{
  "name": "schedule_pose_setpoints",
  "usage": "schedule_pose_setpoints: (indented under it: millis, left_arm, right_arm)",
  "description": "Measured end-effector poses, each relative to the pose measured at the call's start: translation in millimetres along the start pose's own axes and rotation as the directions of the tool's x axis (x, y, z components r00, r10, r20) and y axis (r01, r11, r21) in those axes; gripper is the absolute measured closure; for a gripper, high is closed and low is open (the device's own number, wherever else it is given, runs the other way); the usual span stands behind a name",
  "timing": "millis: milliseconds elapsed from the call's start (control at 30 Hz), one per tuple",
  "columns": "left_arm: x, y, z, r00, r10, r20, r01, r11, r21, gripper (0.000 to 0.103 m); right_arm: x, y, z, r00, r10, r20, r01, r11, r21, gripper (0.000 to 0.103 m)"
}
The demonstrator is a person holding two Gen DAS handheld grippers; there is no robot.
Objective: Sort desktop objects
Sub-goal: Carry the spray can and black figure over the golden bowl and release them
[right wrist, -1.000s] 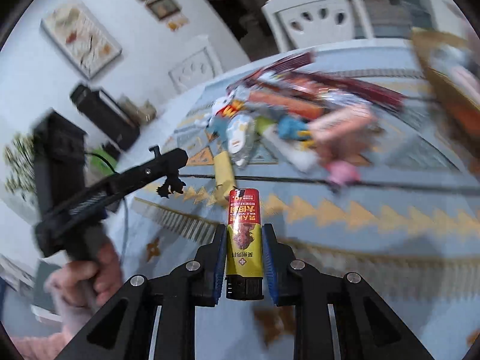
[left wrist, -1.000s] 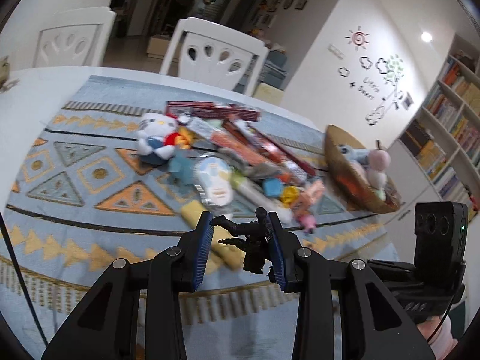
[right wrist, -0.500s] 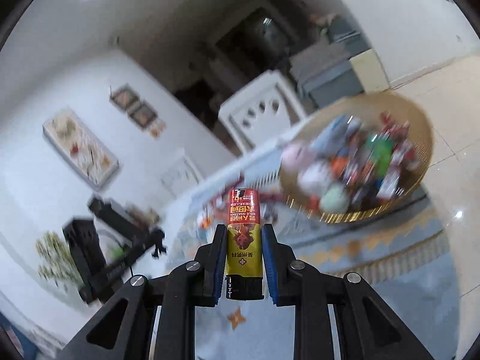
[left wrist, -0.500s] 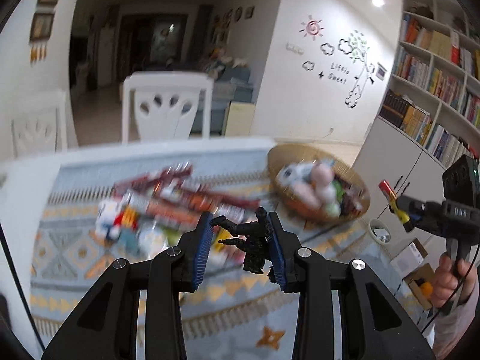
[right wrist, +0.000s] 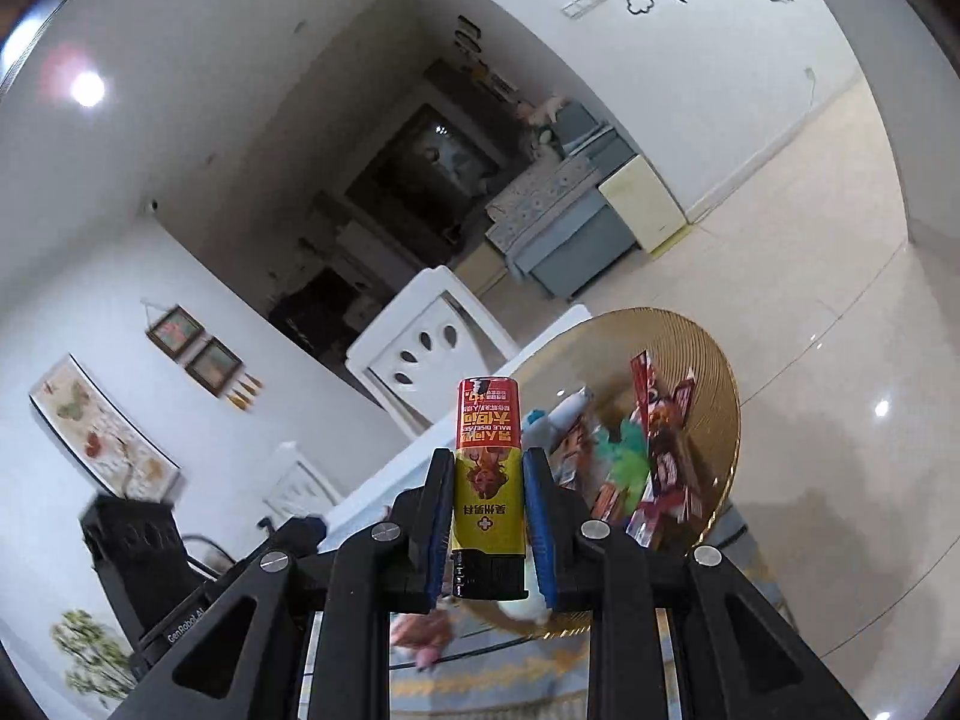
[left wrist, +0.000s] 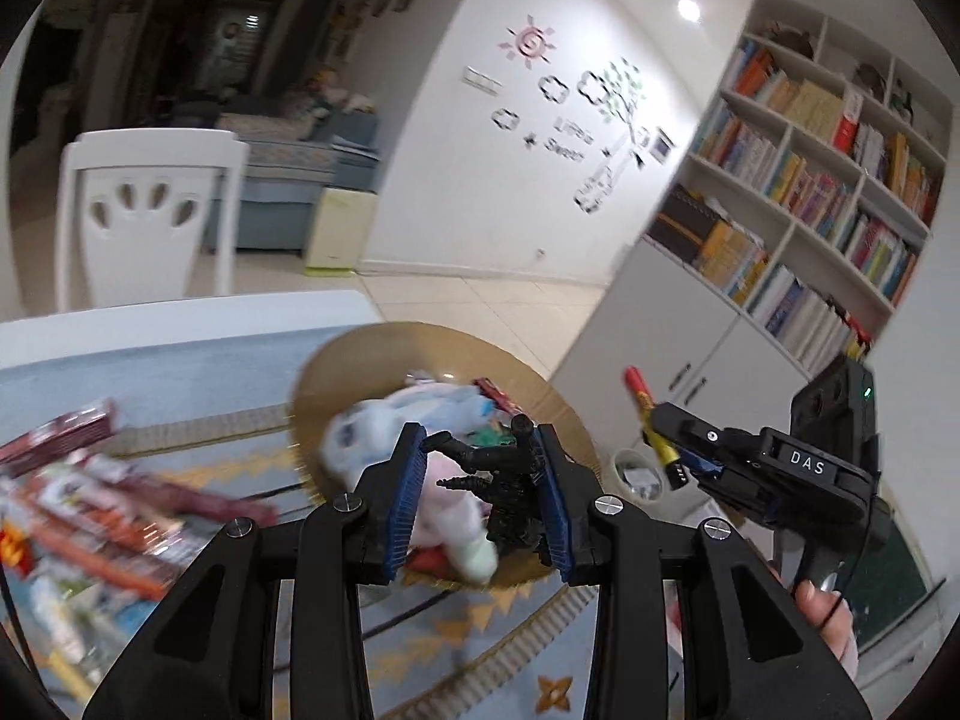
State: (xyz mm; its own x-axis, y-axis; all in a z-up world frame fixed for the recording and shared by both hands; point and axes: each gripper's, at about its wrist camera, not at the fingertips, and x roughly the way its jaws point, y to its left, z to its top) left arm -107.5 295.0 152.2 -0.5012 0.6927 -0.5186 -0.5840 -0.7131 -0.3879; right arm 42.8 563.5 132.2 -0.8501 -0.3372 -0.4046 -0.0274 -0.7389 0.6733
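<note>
Two hand-held claws hung above a round woven basket [left wrist: 558, 414] at the edge of a table spread with a patterned blue cloth [left wrist: 528, 648].

The left claw [left wrist: 480, 495] was closed most of the way, its blue pads pinching a small black toy figure [left wrist: 507, 495]. The figure stood upright between the pads, an arm reaching toward the left pad. Just beyond and below this claw lay the basket, holding a white plush toy [left wrist: 384, 426] and other blurred items. To the claw's left, long red snack packets [left wrist: 120, 516] lay blurred on the cloth. To its right, a hand [left wrist: 831, 618] gripped the handle of the right claw [left wrist: 669, 447].

Seen from its own camera, the right claw was nearly closed, clamping a yellow and red tube [right wrist: 487, 480] with a black cap, which pointed straight out past the fingertips. The basket sat just beyond and to the right of it, filled with red packets [right wrist: 660, 420] and a green toy [right wrist: 630, 462]. A white chair [right wrist: 420, 360] stood behind, to the left.
</note>
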Motion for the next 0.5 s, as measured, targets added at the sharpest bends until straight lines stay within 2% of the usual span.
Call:
schedule_pose_setpoints:
  millis: [133,333,367,400,433,500]
  left_arm:
    - [32.0,-10.1,-3.9,1.0,0.001,-0.03,0.0,0.998,0.056,0.07]
    - [55.9,-20.0,-4.8,0.999,-0.018,-0.036,0.021,0.996,0.083,0.069]
    - [58.8,-21.0,-4.6,0.999,-0.026,-0.037,0.029,0.996,0.087,0.066]
    - [61.1,-20.6,-4.2,0.999,-0.029,-0.043,0.033,0.996,0.08,0.056]
    - [62.4,-18.0,-3.7,0.998,-0.033,-0.048,0.036,0.997,0.067,0.05]
    - [63.0,-13.8,-4.9,0.997,-0.048,-0.053,0.051,0.998,0.04,0.05]
  right_arm:
    - [12.8,4.0,1.9,0.997,-0.072,0.011,0.073,0.996,-0.055,0.081]
    - [31.6,-10.7,4.9,0.996,-0.09,-0.017,0.09,0.995,-0.036,0.081]
    - [33.9,-12.8,5.7,0.995,-0.095,-0.016,0.095,0.995,-0.037,0.081]
    - [35.8,-14.1,6.2,0.995,-0.103,-0.016,0.102,0.994,-0.037,0.081]
    - [37.3,-15.7,6.8,0.994,-0.108,-0.018,0.108,0.994,-0.035,0.079]
    - [40.0,-20.5,6.8,0.994,-0.105,-0.034,0.105,0.994,-0.016,0.078]
